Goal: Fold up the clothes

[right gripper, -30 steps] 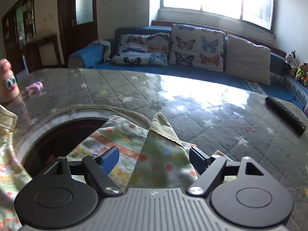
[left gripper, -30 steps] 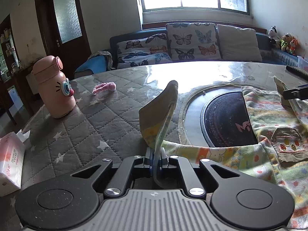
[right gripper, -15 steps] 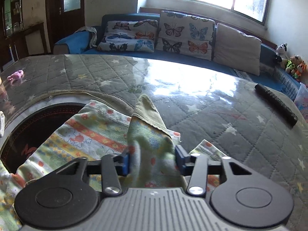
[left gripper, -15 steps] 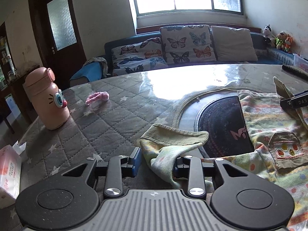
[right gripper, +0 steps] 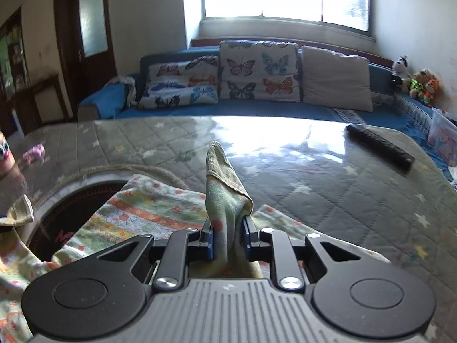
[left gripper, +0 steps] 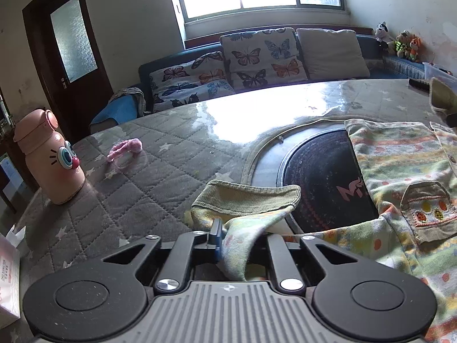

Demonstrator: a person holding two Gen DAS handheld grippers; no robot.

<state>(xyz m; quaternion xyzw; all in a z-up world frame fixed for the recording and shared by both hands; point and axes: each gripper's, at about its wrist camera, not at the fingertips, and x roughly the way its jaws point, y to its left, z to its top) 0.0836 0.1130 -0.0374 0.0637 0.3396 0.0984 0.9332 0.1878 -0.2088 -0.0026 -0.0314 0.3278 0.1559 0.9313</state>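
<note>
Your left gripper has its fingers parted, with the ribbed cuff of one sleeve draped loosely between them and nothing pinched. Your right gripper is the opposite: its fingers are narrowed tight on the other sleeve, whose cuff stands up in a peak just ahead of them.

The garment is a small pastel top, striped and dotted in green, orange and yellow, with olive ribbed cuffs and an embroidered pocket. It lies spread on the quilted desk, partly over the round dark inset in the middle of the desk. Its body lies to the right of your left gripper and to the left of your right one, so the long axis, cuff to cuff, runs between your two hands.

The fold probably turns on that line: the held sleeve likely needs carrying inward across the body towards the desk's middle. The left cuff sits directly ahead of your left fingers and looks ready to be either re-gripped or left where it lies.
</note>
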